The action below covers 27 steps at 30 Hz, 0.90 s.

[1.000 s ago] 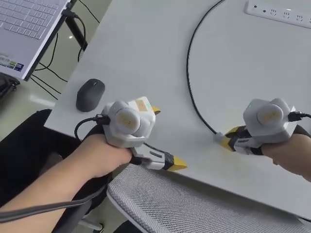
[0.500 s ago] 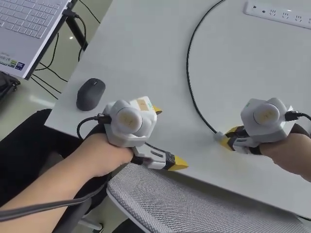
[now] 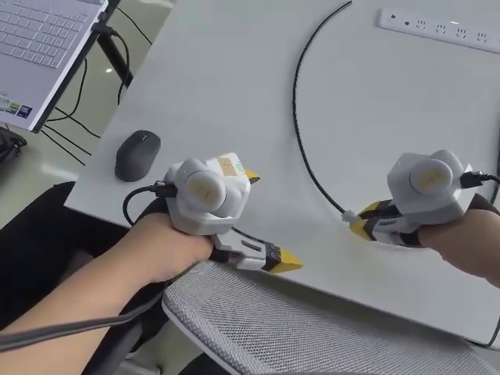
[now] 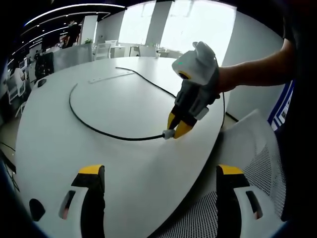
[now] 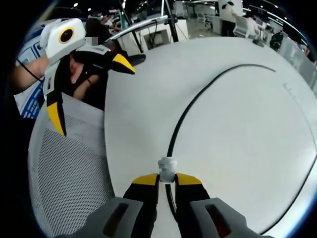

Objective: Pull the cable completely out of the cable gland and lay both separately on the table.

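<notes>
Where the table (image 3: 219, 94) ends at its left edge, item one: a laptop (image 3: 35, 47), standing off the table and clear of the work. Item two: a dark mouse (image 3: 137, 155), on the table near its left edge. Item three: the left gripper (image 3: 269, 219), held over the near edge above a mesh chair back (image 3: 312, 328), jaws spread wide with nothing between them, well apart from the work. Item four: the cable (image 3: 295, 109), black, lying in one long arc from the far edge down toward the near edge. Item five: the cable gland (image 3: 349, 215), small and white, threaded on the cable's near end, close to the near edge. Item six: the right gripper (image 3: 359, 223), jaws drawn almost together on the short tail of cable just behind the gland; whether the pads also touch the gland cannot be told. Item seven: a white power strip (image 3: 437, 27), along the far edge toward the right corner. Hazards, as judged: with only one claw engaged, any pull would likely drag cable and gland across the table together. The short tail may slip from the grip. A gland freed this close to the near edge could roll off onto the chair.
</notes>
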Tool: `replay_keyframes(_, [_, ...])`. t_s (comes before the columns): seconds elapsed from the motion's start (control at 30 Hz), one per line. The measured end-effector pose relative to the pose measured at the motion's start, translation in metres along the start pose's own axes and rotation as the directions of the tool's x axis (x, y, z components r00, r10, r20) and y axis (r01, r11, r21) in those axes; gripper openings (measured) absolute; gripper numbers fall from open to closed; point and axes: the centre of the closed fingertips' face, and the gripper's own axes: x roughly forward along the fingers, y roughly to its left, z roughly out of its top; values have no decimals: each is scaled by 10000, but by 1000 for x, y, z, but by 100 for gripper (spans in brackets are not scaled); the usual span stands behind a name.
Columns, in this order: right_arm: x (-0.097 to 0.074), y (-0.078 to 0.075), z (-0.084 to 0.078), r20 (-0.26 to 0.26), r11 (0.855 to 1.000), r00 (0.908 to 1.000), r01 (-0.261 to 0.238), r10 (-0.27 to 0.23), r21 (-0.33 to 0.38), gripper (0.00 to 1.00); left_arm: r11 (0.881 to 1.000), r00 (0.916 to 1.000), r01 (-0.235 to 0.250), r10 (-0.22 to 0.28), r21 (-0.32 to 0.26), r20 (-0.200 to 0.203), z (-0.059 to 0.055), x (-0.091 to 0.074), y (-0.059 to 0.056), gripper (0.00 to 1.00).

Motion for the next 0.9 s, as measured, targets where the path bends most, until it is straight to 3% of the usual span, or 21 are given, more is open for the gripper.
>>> replay_keyframes(0.33, [-21,11,3,249,9997,9996,-150,155,-208,7,9995,9998,117,-121,304,132,14,5,-14,93])
replay_keyframes(0.53, [-31,17,-1,262,9985,9990,-359,370,-415,7,9979,9981,430,-450,491,411,30,8,-27,93])
replay_keyframes(0.9, [-55,27,0,482,9953,9972,-529,569,-811,7,9952,9958,623,-671,761,625,52,14,-38,90])
